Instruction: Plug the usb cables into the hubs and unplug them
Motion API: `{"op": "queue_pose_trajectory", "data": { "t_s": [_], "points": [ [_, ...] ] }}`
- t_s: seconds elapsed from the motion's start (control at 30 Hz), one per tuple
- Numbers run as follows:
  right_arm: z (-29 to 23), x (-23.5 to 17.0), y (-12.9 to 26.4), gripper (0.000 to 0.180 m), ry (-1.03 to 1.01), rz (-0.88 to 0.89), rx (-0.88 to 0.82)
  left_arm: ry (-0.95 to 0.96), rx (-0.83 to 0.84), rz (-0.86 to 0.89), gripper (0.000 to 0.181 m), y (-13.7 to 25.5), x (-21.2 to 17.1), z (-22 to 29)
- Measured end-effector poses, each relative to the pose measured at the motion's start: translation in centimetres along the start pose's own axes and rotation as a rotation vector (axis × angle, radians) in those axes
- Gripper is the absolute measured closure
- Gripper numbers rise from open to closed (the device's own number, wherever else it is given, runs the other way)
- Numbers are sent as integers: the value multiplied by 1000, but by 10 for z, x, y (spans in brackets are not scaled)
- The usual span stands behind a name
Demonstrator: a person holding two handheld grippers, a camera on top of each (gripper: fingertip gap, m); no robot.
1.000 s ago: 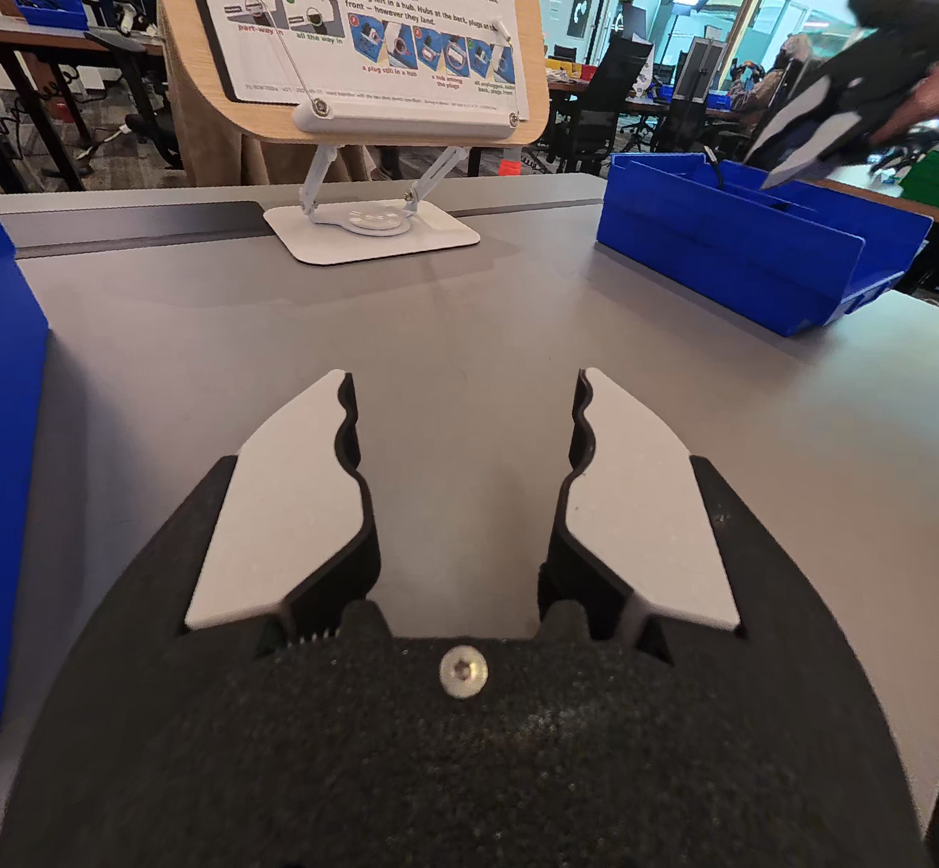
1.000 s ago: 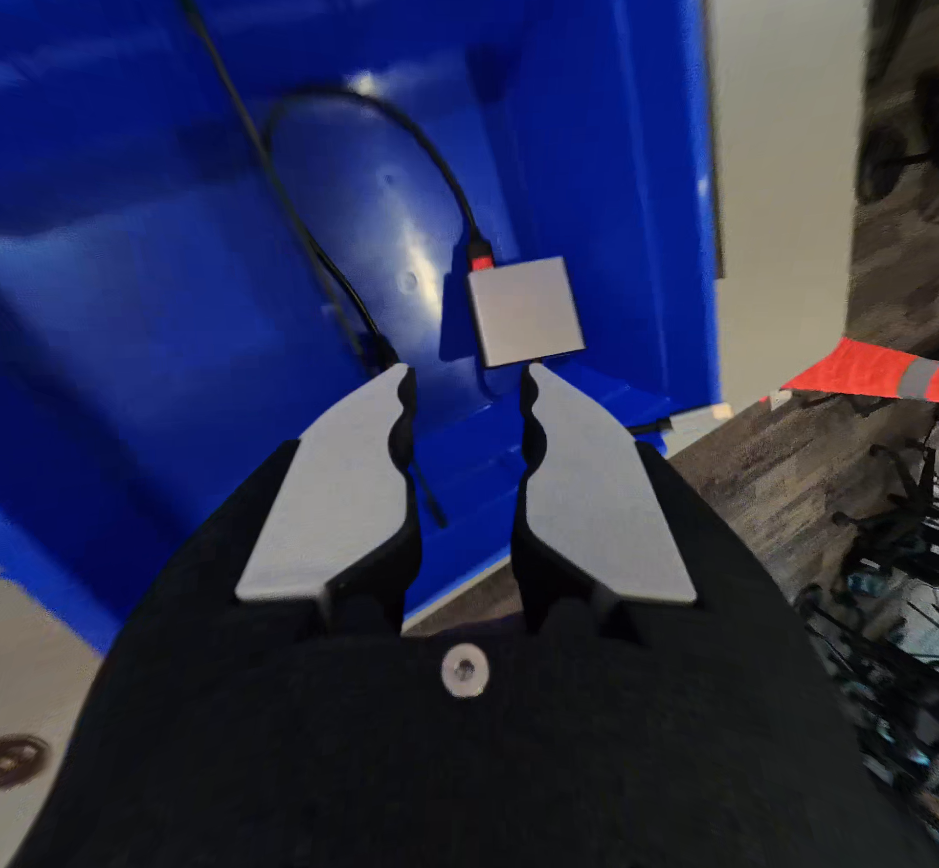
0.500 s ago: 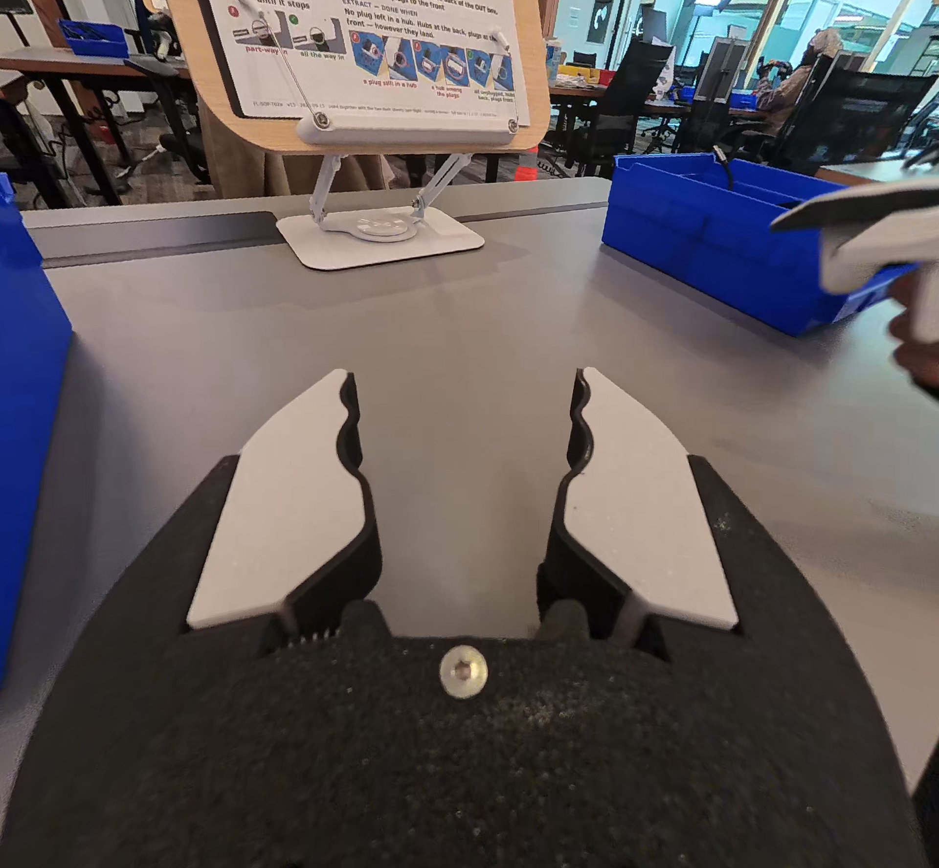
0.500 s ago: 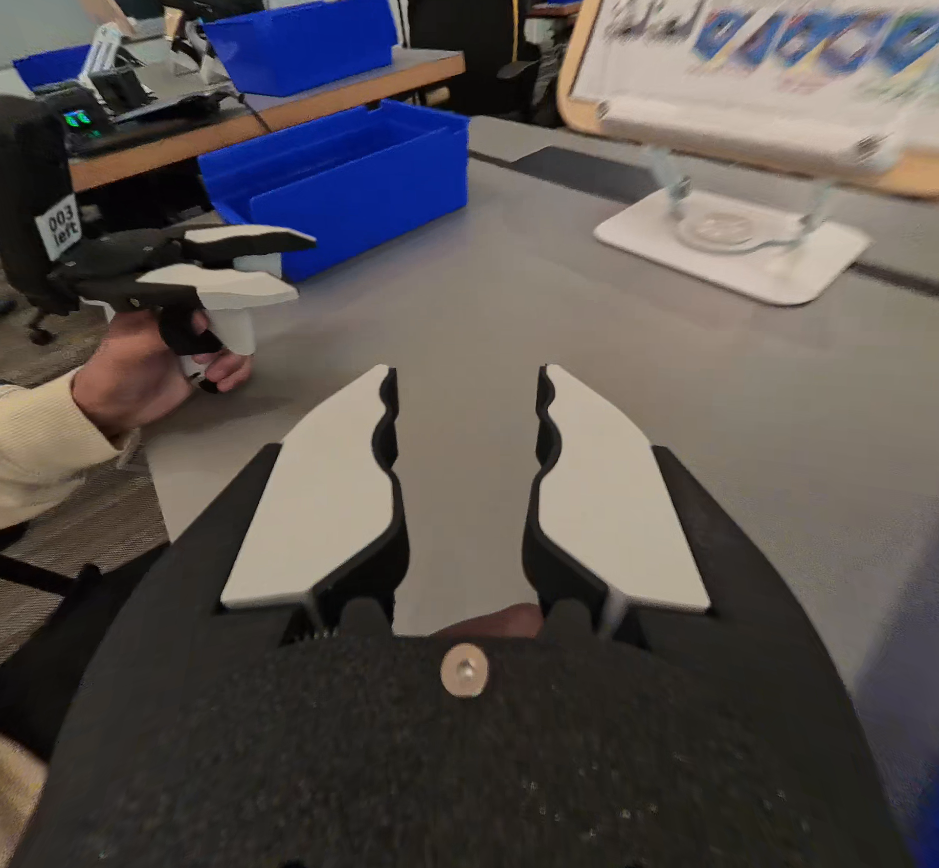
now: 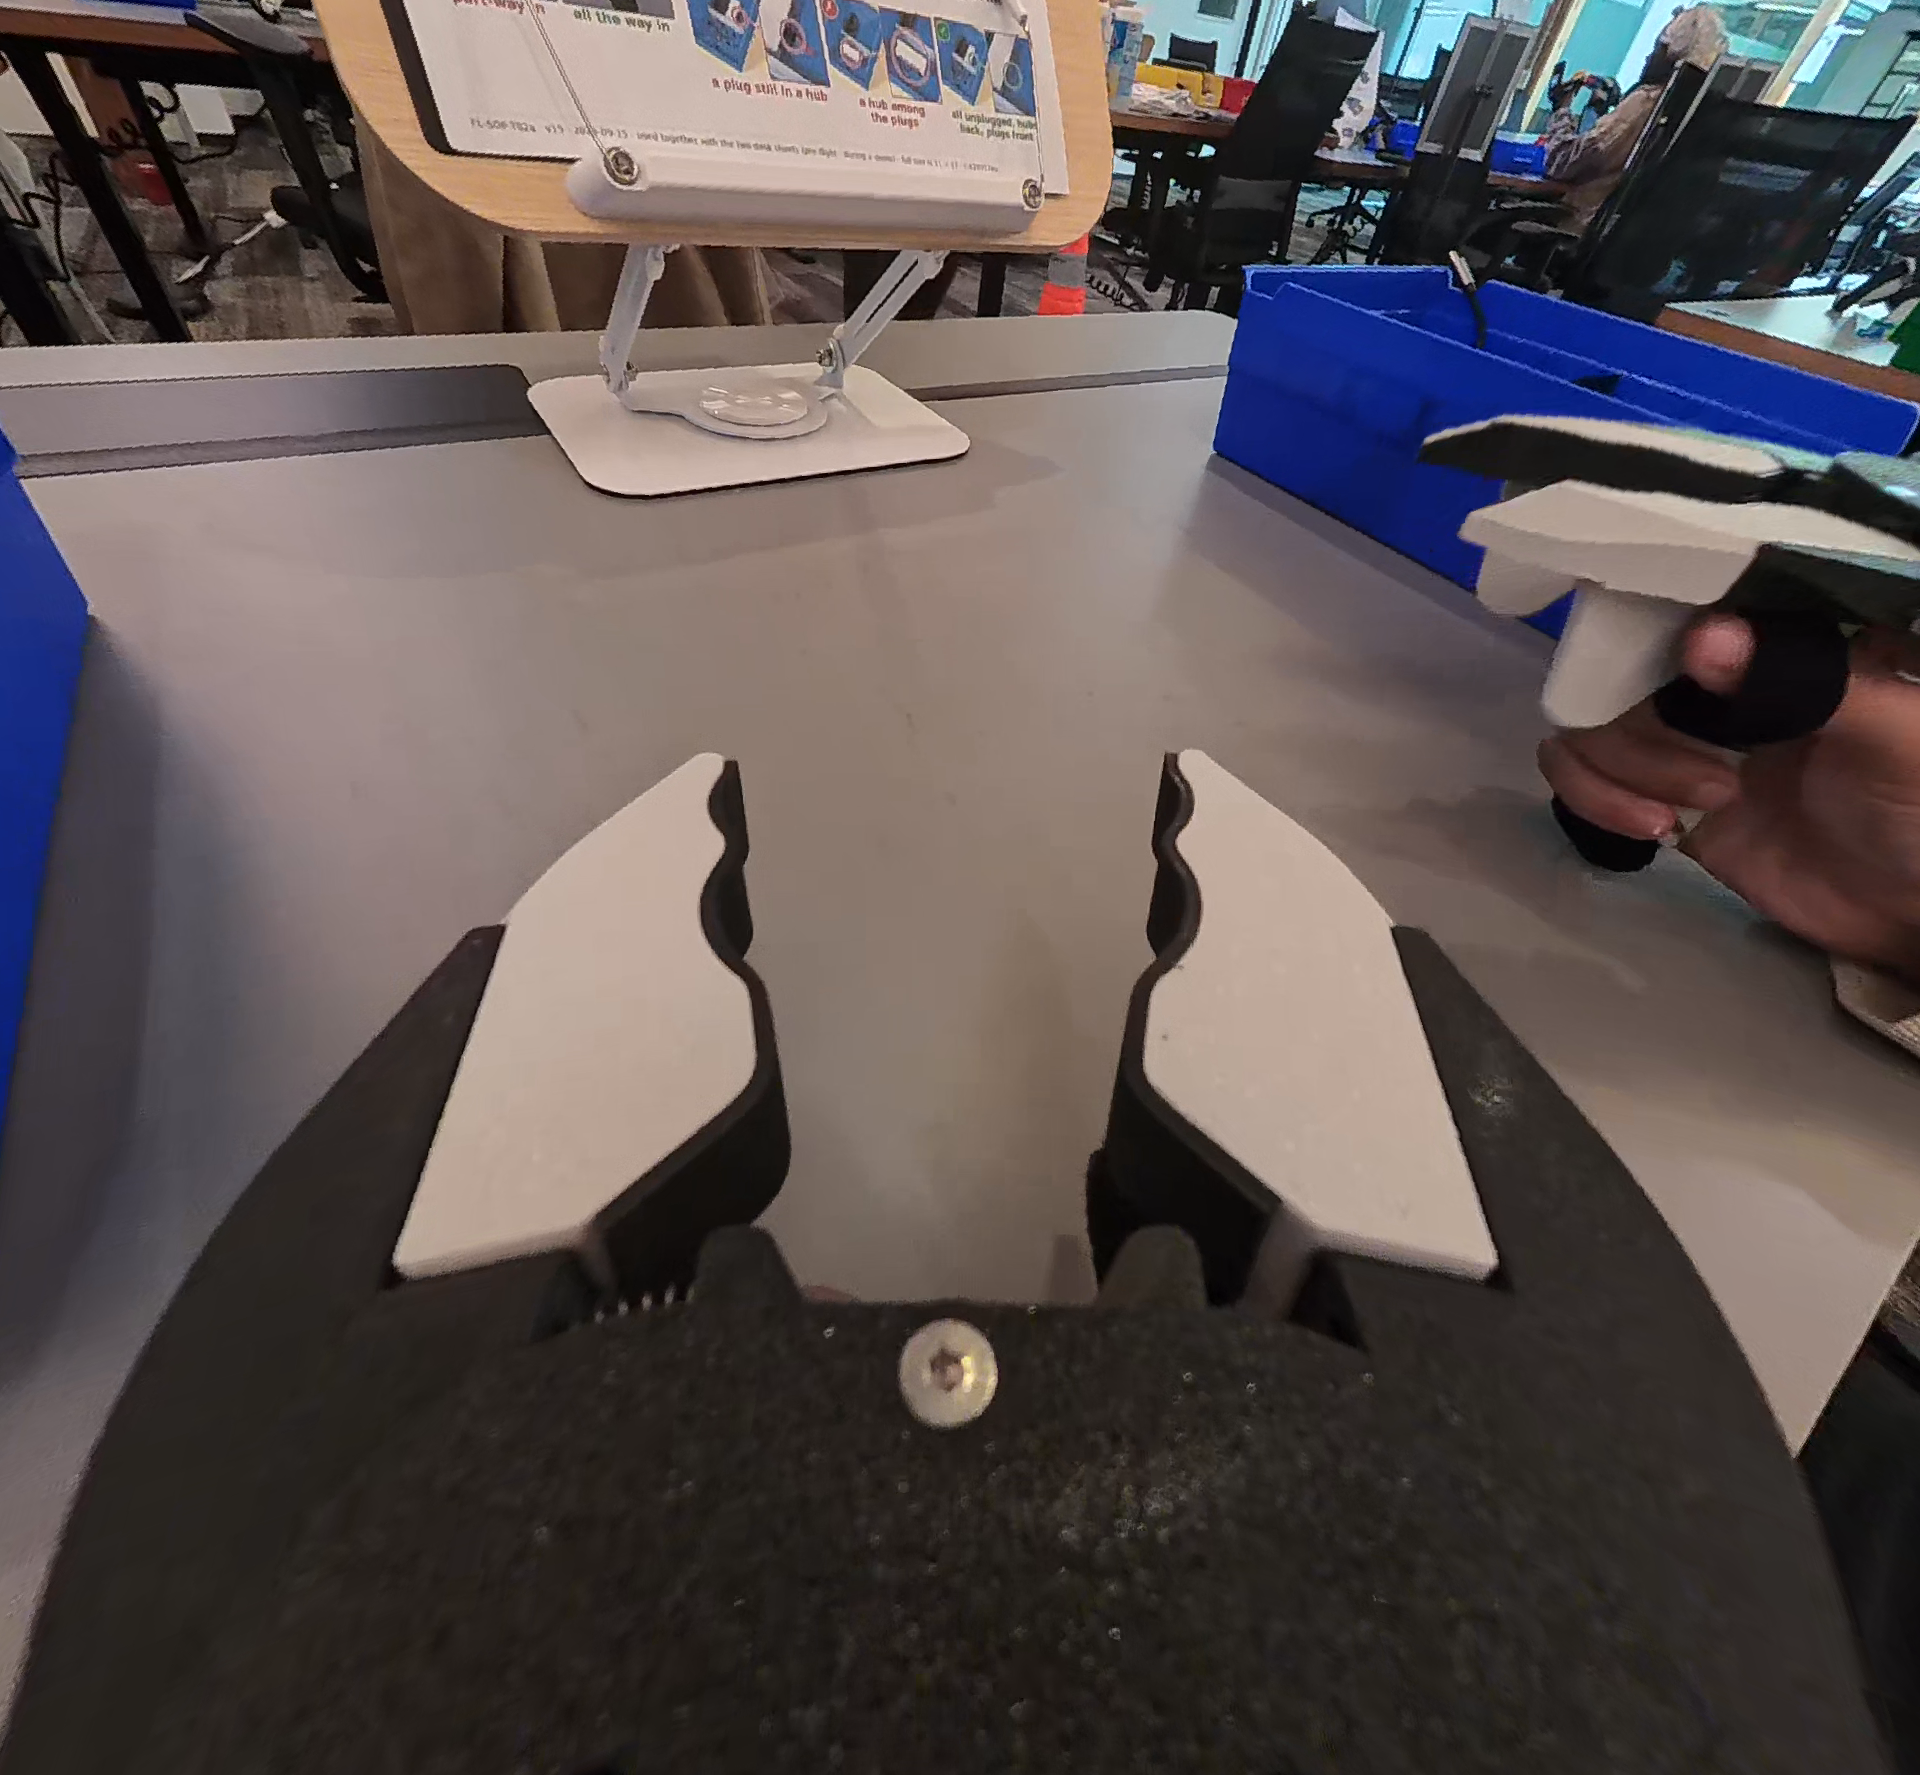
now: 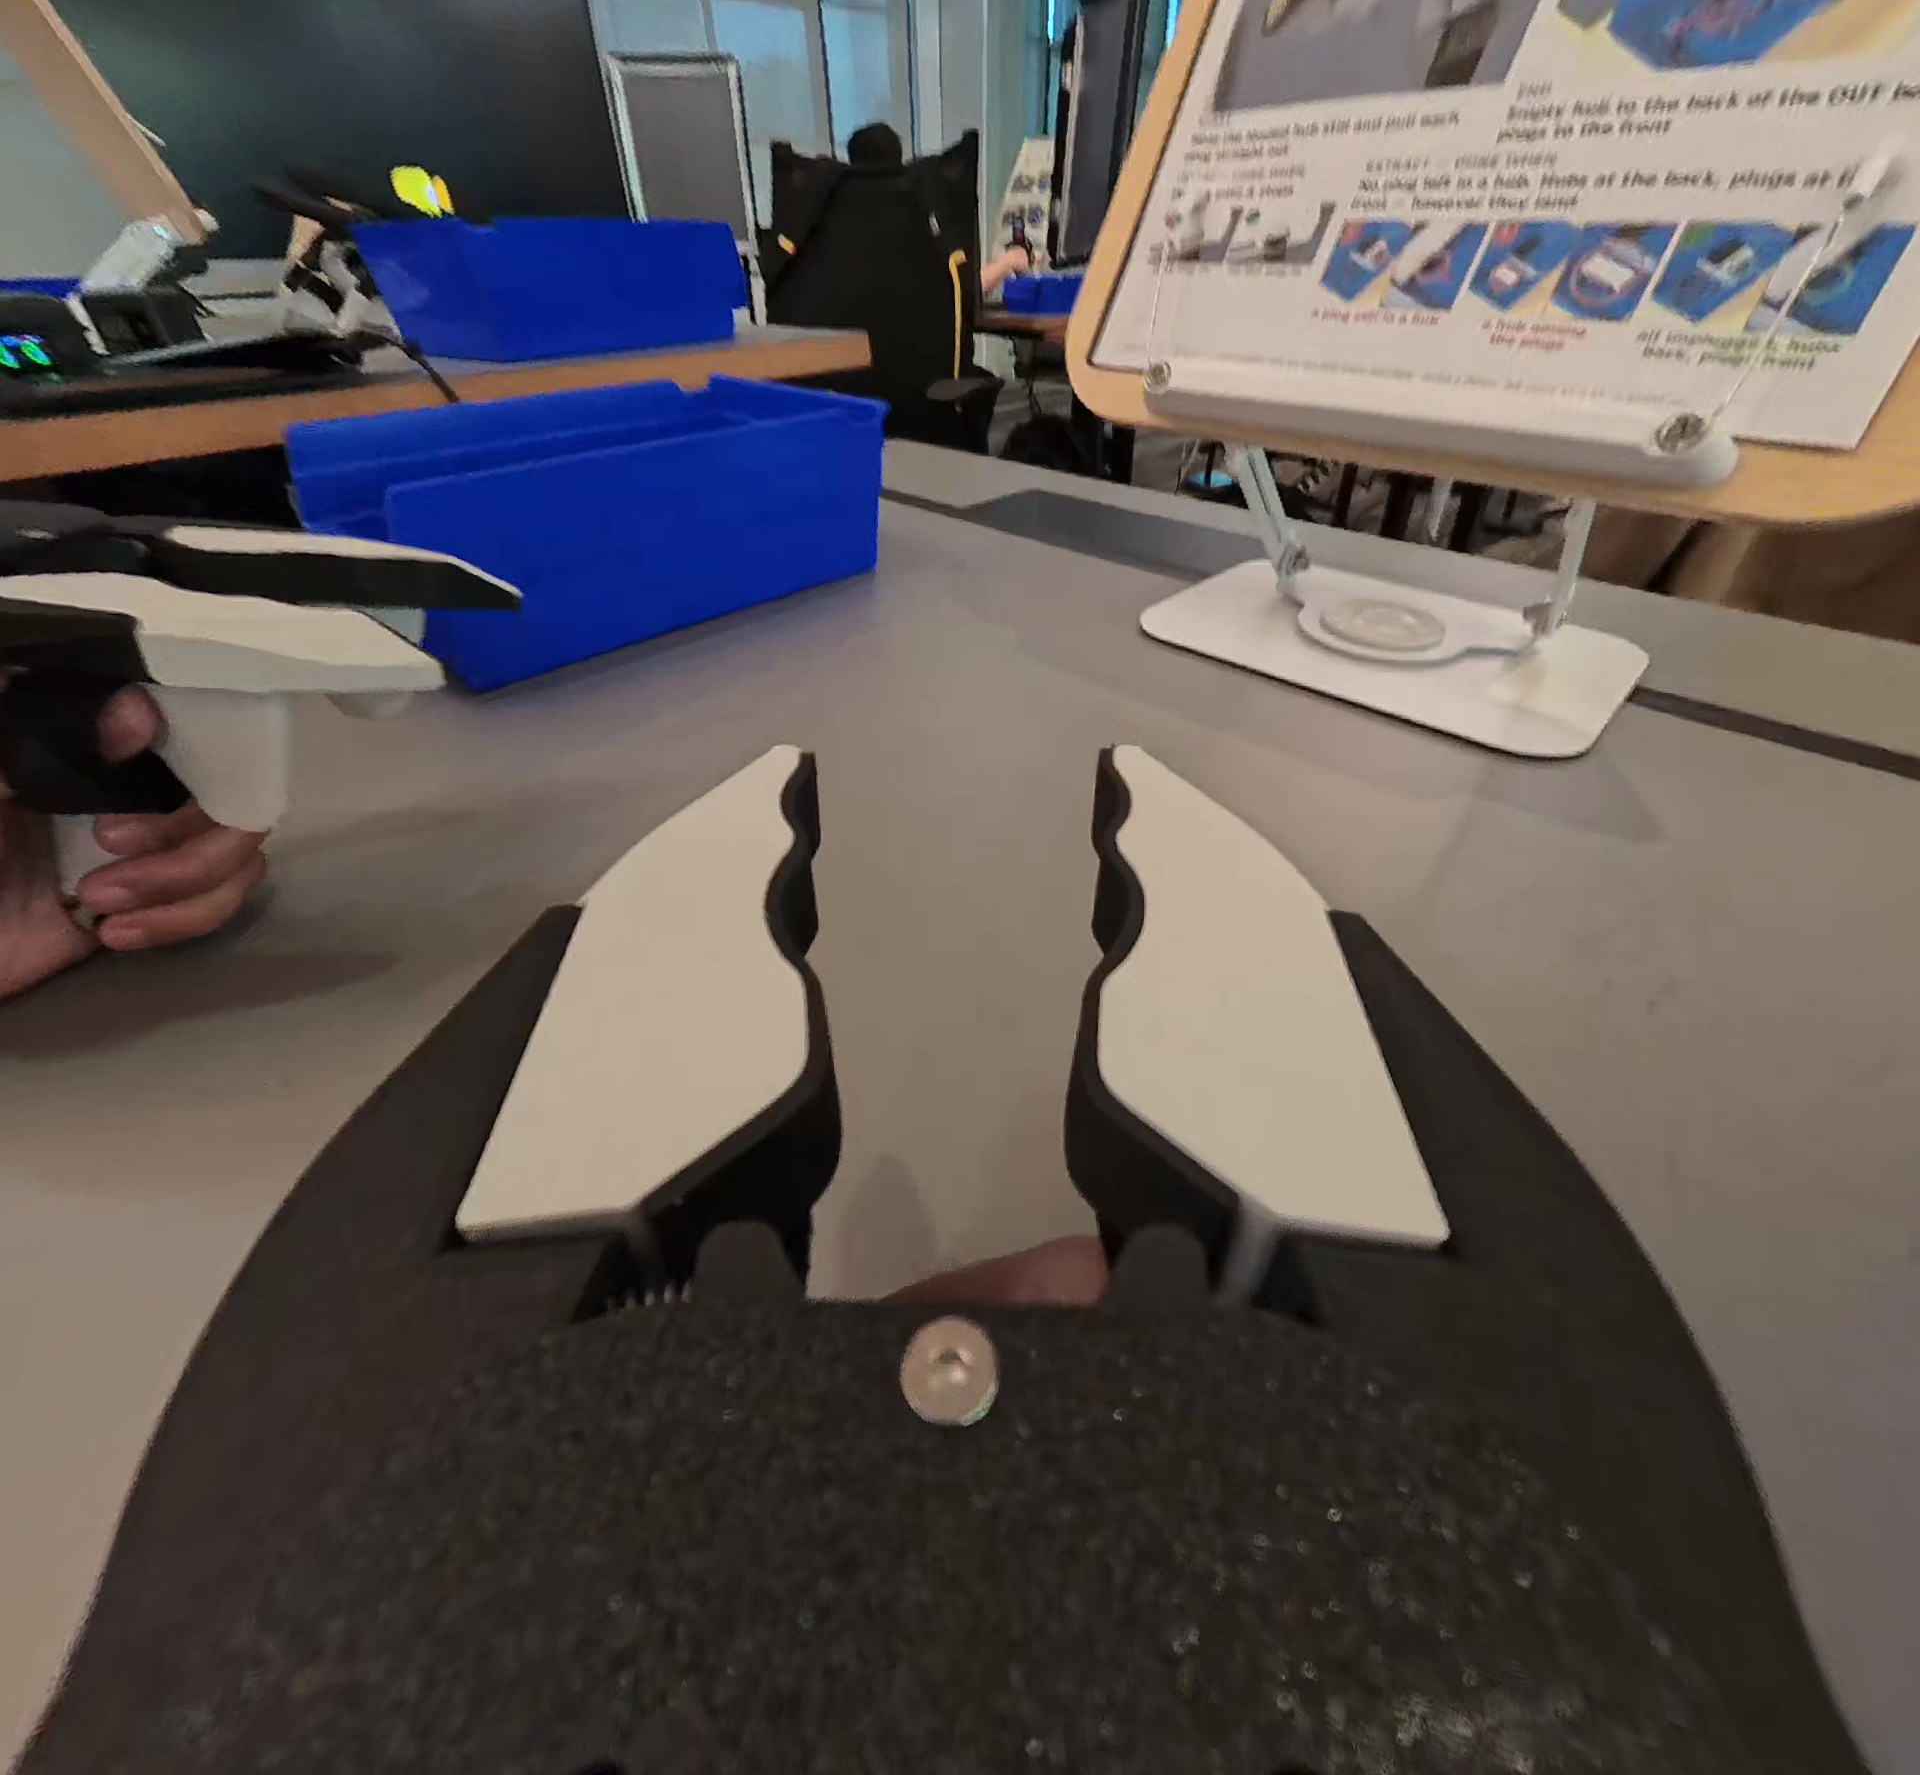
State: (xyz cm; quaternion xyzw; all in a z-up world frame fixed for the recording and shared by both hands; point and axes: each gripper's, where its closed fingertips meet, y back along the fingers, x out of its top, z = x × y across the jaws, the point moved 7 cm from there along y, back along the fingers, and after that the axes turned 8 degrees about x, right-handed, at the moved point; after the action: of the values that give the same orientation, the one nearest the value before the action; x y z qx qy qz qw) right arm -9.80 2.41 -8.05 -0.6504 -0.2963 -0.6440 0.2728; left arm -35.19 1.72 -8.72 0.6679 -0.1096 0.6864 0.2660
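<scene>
The left gripper is hovering low over the grey table, its two white-faced fingers spread wide apart with nothing between them. The right gripper is doing the same over the same tabletop, its fingers parted by a somewhat narrower gap and likewise holding nothing.

In the left wrist view the right gripper is showing at the right edge, gripped by a hand around its white handle, and pointing leftward. In the right wrist view the left gripper is showing at the left edge, a hand wrapping its handle.

Beyond the right gripper, a blue bin is sitting on the table's right side, and a thin black cable is sticking up over its rim; what else lies inside is hidden, so no hub can be seen. A second blue bin is resting on the left side of the table, well apart from the first.

Between the bins, toward the far edge, a white stand is propping up a wooden board bearing a printed instruction sheet.
</scene>
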Motion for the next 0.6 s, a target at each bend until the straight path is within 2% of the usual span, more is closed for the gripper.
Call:
{"op": "queue_pose_trajectory", "data": {
  "t_s": [0.1,0.17,0.23,0.37,0.47,0.6],
  "points": [
    [-5,-1,0,130,35,1,2,-6,71,-59,106,6,8,-7],
    [-6,-4,-1,130,27,-12,9,8,184,-96,107,24,32,-28],
    [-5,-4,0,130,15,-8,10,70,337,-192,105,45,59,-68],
    [-4,-3,1,130,-33,13,34,310,399,-422,102,59,94,-154],
    [-6,-2,1,130,-39,18,51,447,439,-590,105,44,88,-207],
    [-9,-3,1,130,-30,10,68,596,463,-805,108,22,60,-241]
  ]
}}
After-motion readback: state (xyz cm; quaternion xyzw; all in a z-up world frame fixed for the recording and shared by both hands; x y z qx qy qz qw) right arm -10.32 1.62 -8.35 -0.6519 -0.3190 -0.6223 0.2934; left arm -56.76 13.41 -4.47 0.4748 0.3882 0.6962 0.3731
